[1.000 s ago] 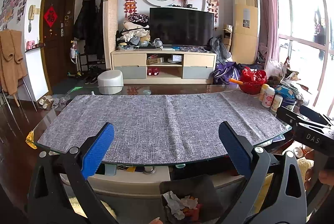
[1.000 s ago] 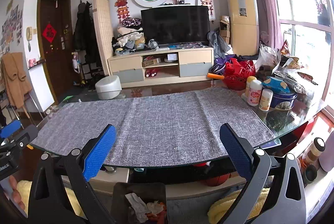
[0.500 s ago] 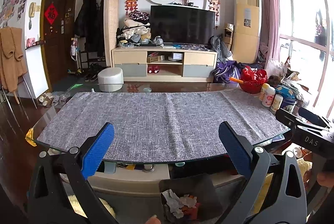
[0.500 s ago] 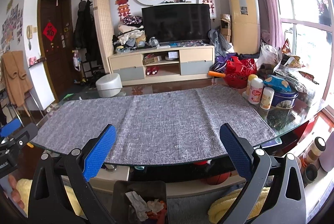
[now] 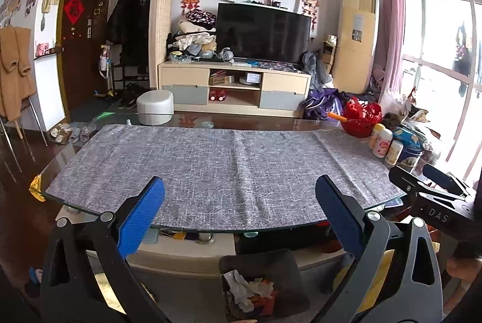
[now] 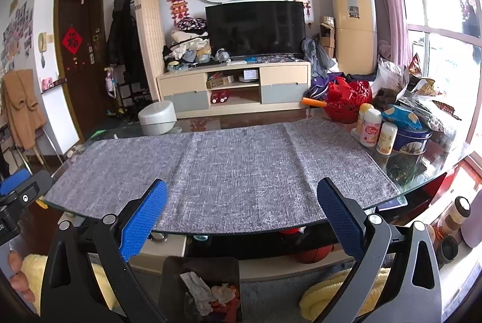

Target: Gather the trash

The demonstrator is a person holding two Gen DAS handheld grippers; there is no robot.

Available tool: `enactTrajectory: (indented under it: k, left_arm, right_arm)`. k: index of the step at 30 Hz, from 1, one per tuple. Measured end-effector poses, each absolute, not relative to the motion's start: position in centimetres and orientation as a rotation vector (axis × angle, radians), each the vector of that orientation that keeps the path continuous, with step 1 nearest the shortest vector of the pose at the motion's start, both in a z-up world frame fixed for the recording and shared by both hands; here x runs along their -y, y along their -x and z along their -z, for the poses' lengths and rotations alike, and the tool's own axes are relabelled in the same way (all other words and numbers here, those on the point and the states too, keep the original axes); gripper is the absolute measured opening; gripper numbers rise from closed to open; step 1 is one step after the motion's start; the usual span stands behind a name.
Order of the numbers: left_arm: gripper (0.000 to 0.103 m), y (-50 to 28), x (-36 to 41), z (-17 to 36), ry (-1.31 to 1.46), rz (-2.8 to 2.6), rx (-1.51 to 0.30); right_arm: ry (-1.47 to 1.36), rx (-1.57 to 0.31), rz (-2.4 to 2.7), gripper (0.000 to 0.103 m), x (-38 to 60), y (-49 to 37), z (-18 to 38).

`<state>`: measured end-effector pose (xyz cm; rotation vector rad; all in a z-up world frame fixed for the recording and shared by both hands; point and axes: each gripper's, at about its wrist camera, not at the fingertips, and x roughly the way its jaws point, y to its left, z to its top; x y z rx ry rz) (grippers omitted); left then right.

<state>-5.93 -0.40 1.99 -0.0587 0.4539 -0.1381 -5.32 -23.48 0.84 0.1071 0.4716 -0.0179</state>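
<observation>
Bottles [image 6: 372, 127], blue tin [image 6: 411, 139] (crowded) beside grey cloth [image 6: 229, 169] — grippers [image 5: 238, 217] agape.

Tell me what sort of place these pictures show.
Most likely a home living room: a television on a low media cabinet, coats on a rack beside the entrance door, and a glass coffee table under a grey cloth.

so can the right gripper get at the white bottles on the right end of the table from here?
Probably yes. The right gripper is open and empty, and only bare grey cloth lies between it and the bottles. They stand close against the blue tin, so closing on one could be tight.
</observation>
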Motion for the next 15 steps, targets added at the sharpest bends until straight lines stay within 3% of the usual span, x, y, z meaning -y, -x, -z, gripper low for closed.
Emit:
enactTrajectory:
  k: [15]
  left_arm:
    - [0.095,5.86,0.67,-1.65,0.021,0.138,-0.457]
  right_arm:
    - [-0.11,-0.476,0.018,0.1,23.49,5.23,-0.79]
